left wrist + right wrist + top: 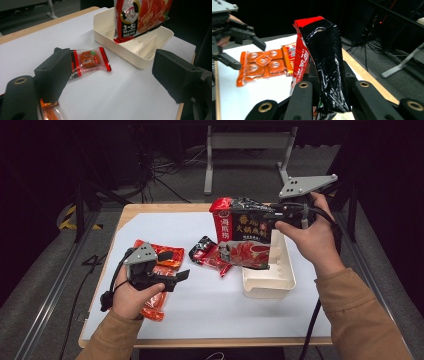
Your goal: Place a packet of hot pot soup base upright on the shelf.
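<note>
- The right gripper (pixel 278 214) has its jaws clamped on the upper edge of a large red and black pouch (pixel 243 232), holding it upright over the cream tray (pixel 282 282)
- In the left gripper view the pouch's bottom edge (pixel 125 38) dips inside the tray's near compartment; whether it touches the floor there cannot be told
- The tray (pixel 107 37) has thin inner dividers, and its other compartments look bare
- The left gripper (pixel 179 276) hovers with jaws spread wide and nothing between them, above the white sheet (pixel 200 305)
- A small red packet (pixel 88 60) lies flat on the sheet just beside the tray
- An orange packet (pixel 263 65) lies flat under the left hand (pixel 132 297)
</note>
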Available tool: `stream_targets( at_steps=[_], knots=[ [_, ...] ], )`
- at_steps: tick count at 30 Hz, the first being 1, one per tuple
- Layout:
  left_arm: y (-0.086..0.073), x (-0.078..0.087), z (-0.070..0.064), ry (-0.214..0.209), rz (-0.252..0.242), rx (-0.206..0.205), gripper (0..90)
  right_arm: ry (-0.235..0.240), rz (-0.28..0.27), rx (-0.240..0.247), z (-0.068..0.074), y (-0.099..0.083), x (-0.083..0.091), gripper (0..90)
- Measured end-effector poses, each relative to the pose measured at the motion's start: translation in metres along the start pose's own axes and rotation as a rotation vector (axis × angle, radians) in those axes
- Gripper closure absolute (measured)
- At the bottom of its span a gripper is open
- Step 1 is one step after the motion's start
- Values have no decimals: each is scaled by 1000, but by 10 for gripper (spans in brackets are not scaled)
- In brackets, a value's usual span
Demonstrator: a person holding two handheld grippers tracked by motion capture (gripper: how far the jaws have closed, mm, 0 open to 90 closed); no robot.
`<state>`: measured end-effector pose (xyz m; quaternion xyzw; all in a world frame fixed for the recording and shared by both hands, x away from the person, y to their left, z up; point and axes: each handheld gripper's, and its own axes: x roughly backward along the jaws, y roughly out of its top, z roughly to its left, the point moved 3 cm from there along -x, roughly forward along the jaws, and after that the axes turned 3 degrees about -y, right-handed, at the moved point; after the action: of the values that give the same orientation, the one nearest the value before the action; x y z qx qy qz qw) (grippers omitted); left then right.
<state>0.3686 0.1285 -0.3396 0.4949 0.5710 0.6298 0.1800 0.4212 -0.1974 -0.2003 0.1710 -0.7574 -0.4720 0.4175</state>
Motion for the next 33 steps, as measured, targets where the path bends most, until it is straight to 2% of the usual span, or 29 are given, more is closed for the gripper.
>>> stream_targets(
  at_steps=[3,4,9,19,28,29,33],
  knots=[
    [0,1,1,10,-5,7,160,-15,-5,-2,-6,0,0,759],
    [0,1,2,13,-6,-3,160,-26,-9,-5,-11,0,1,759],
    [-1,2,3,18,-4,3,157,-64,-26,-18,-28,-3,2,759],
    [-3,0,6,23,9,5,154,-157,-22,-19,-62,-20,-1,756],
    [-4,-3,7,31,15,14,153,-192,-52,-47,-81,-40,-9,755],
    [-4,-3,8,36,16,0,152,-196,-53,-48,-83,-42,-10,756],
    [-6,-4,10,33,23,11,152,-211,-54,-52,-89,-49,-13,756]
  ],
)
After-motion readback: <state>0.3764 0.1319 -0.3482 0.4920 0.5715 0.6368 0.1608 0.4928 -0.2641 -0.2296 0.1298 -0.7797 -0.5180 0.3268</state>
